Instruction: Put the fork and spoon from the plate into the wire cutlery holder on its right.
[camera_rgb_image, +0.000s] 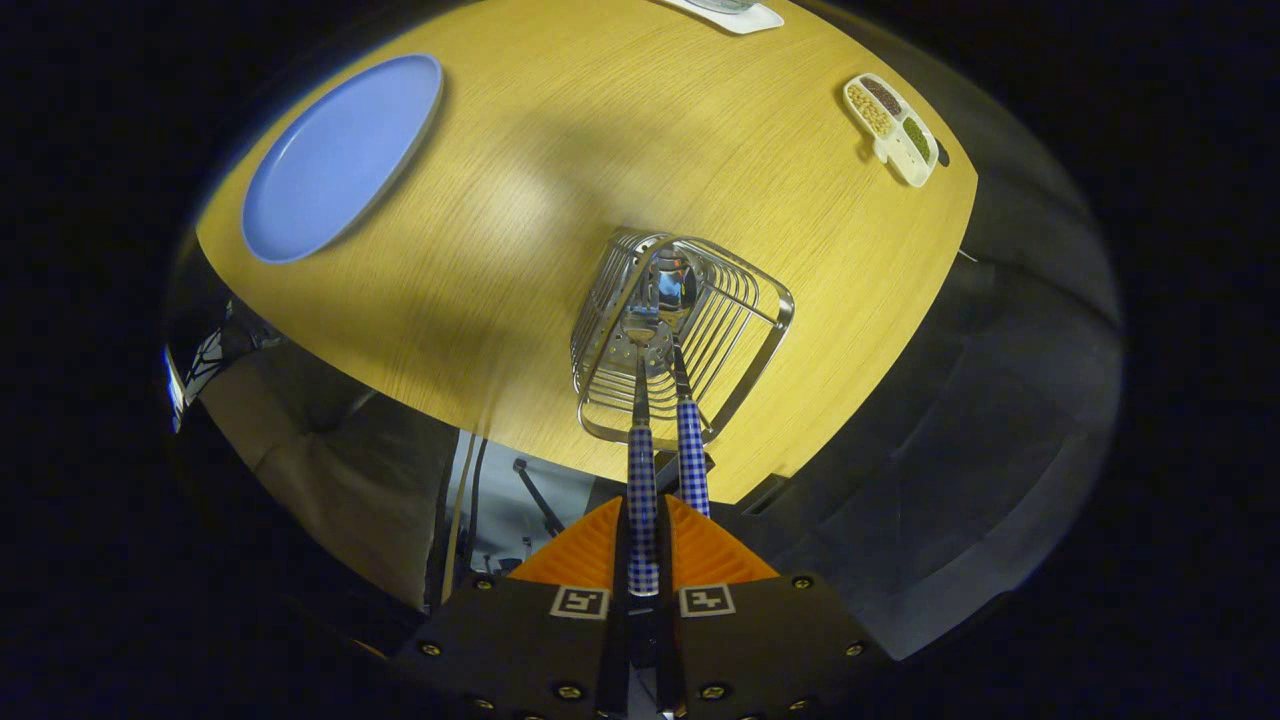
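Note:
The wire cutlery holder (745, 300) stands on the wooden table (560, 150), straight below and ahead of my fingers. Two utensils with blue checked handles lean in it, heads down. The spoon (692, 450) rests inside with its shiny bowl at the holder's bottom, its handle just right of my fingertips. The other utensil, apparently the fork (641, 470), has its head in the holder and its handle running back between my fingers. My gripper (643, 508) is shut on that handle. The blue plate (340, 155) lies far off to the left with nothing on it.
A small white divided dish (892, 128) with grains sits beyond the holder to the right. A white tray's corner (735, 15) shows at the table's far side. The table's near edge runs just below the holder, with dark floor and cables beneath.

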